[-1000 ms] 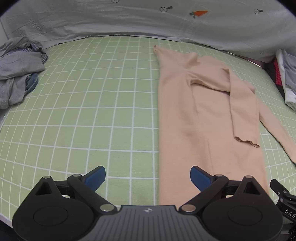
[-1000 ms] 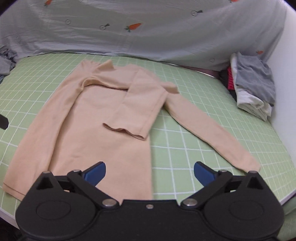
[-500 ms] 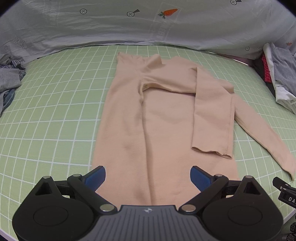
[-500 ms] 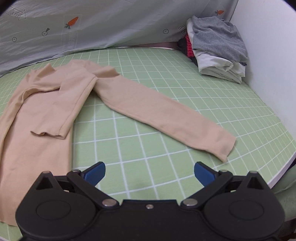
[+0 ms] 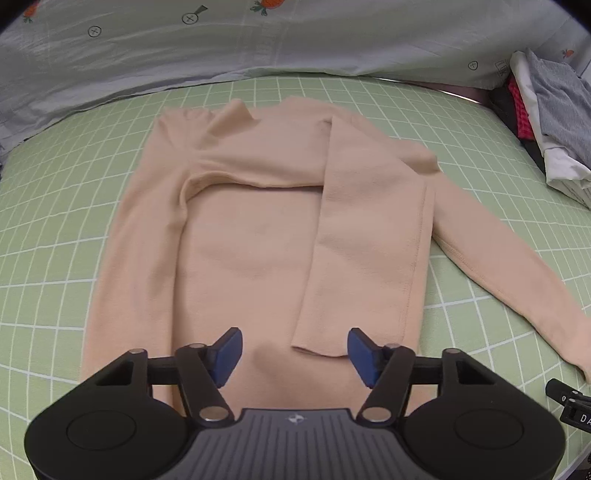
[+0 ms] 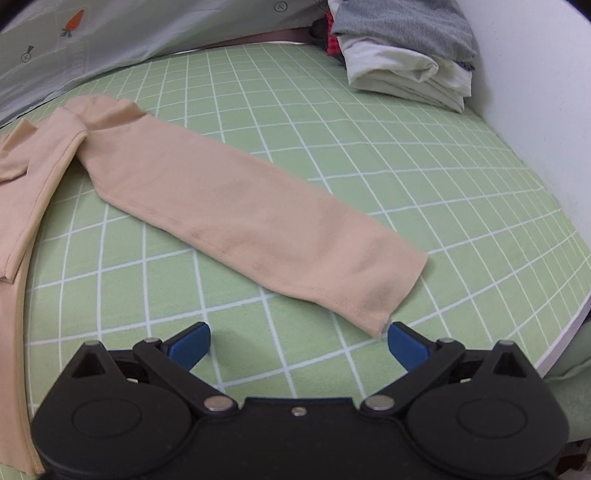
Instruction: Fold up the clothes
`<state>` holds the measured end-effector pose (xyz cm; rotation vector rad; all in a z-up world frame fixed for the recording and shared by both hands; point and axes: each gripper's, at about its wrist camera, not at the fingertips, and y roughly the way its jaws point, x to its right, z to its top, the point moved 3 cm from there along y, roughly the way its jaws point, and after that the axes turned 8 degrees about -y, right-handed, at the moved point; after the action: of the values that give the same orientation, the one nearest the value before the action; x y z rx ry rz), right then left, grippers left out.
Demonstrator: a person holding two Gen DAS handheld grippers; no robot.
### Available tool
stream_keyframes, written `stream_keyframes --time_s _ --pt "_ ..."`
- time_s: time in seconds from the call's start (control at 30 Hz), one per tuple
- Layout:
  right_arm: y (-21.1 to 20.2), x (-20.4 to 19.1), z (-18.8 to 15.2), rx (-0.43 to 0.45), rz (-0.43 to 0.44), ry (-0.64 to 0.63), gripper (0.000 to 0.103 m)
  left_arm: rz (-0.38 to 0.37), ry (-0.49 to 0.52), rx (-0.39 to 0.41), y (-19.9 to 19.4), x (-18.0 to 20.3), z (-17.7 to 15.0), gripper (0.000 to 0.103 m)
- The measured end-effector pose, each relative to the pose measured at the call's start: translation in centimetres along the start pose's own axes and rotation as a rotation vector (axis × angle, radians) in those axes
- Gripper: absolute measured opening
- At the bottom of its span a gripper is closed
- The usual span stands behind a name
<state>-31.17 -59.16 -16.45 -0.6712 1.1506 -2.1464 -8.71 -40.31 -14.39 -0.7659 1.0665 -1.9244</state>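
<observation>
Beige top [image 5: 251, 236] flat on the green grid mat [image 5: 55, 206], collar far, hem near. One sleeve [image 5: 365, 236] folded across the chest, cuff near the hem. Other sleeve [image 6: 251, 218] stretched out to the right on the mat. Left gripper [image 5: 293, 350] over the hem, blue fingers [image 5: 229, 349] wide apart, nothing between. Right gripper [image 6: 299, 341] just near of the outstretched cuff, fingers [image 6: 406, 345] spread, gripping nothing. Folded stack [image 6: 402, 48] far right. Carrot-print sheet [image 5: 295, 33] along the far edge.

A green checked mat [image 6: 369, 155] lay beneath a grey sheet [image 5: 295, 40] (carrot-printed) draped along its far edge.
</observation>
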Motion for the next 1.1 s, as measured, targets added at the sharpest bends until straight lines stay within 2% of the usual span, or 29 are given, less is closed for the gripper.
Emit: stream_keyframes --time_s 0.07,0.13,0.2,0.37,0.63,0.83,1.1 --pt "0.2 0.3 -0.1 0.000 0.016 0.016 0.103 -0.010 0.009 -0.018 0.7 0.5 0.1 0.047" --pt "0.3 0.4 -0.2 0.003 0.025 0.021 0.103 -0.011 0.027 -0.026 1.3 1.1 0.2 0.018" --pt "0.3 0.4 -0.3 0.008 0.028 0.021 0.103 -0.034 0.047 -0.035 1.5 1.6 0.0 0.004" --pt "0.3 0.3 -0.1 0.012 0.034 0.024 0.103 -0.131 0.019 -0.019 0.0 1.5 0.0 0.002" --pt "0.0 -0.9 1.0 -0.018 -0.013 0.009 0.103 -0.265 -0.136 0.023 -5.8 -1.4 0.0 0.002" --pt "-1.8 -4.5 1.7 0.014 0.012 -0.024 0.103 -0.271 -0.194 0.064 -9.2 -5.7 -0.9 0.002" --pt "-4.2 -10.1 1.5 0.047 0.053 -0.111 0.103 -0.274 -0.382 0.026 -10.3 -14.7 -4.3 0.002"
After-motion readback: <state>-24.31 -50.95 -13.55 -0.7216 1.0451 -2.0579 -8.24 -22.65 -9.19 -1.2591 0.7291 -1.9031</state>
